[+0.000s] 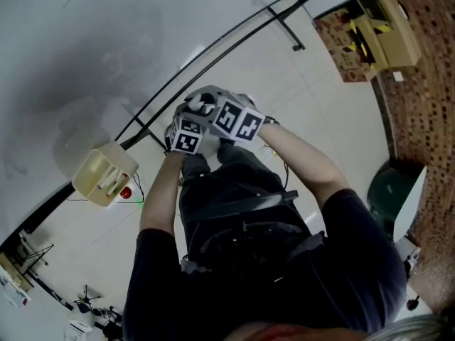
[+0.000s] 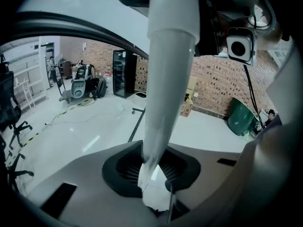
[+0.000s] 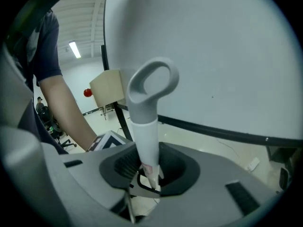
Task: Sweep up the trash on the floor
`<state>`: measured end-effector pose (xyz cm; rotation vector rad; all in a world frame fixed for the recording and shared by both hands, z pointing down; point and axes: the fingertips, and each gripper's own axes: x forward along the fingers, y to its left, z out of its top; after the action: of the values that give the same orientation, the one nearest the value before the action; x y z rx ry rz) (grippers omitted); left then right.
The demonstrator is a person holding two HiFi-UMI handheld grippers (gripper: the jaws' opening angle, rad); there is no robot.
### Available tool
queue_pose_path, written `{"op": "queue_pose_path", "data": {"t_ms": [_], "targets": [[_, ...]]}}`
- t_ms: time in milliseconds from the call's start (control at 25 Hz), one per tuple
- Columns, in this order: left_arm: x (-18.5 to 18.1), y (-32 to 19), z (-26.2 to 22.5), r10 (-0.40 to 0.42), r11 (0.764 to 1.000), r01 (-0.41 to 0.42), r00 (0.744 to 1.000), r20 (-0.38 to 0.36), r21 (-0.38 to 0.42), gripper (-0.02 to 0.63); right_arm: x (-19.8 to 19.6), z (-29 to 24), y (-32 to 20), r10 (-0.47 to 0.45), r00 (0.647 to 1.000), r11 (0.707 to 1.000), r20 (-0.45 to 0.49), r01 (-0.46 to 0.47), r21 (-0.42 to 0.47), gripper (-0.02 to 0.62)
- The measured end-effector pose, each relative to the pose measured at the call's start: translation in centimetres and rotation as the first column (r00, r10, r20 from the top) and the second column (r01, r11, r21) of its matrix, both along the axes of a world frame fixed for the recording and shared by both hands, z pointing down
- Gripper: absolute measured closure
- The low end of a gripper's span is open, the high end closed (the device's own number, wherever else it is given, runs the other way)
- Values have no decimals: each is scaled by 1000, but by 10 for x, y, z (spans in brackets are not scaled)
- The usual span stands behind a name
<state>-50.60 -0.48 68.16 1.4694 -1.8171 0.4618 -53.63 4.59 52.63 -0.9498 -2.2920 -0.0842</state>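
White pole [image 2: 168,79] sits clamped in our left gripper [image 2: 154,174], jaws part-closed round it, just beside the table [image 1: 85,48]. Our right gripper [image 3: 149,171] pinches a grey loop-topped handle [image 3: 149,93], close against that table too.

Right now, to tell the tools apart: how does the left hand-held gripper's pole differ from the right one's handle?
The pole in the left hand-held gripper is white and runs up out of view; the handle in the right hand-held gripper ends in a grey loop. The pole widens away from the jaws; the handle's shaft stays nearly even. Both are clamped.
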Motion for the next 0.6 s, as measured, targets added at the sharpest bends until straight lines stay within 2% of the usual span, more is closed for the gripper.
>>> {"op": "queue_pose_path", "data": {"t_ms": [200,360,440,600], "targets": [[-23,0,6,-87,995,88,996,-25,41,520,-19,4,-8,75,997,996,24,-74,-49,474],[-39,9,6,-145,989,145,989,-21,34,518,-37,3,-1,86,995,993,54,-81,-88,471],[-39,16,1,-165,985,167,985,-40,39,444,-44,5,-1,109,991,991,71,-103,-88,471],[-32,41,-7,-178,984,179,984,-27,26,443,-57,9,-4,135,989,985,58,-128,-120,471]]}}
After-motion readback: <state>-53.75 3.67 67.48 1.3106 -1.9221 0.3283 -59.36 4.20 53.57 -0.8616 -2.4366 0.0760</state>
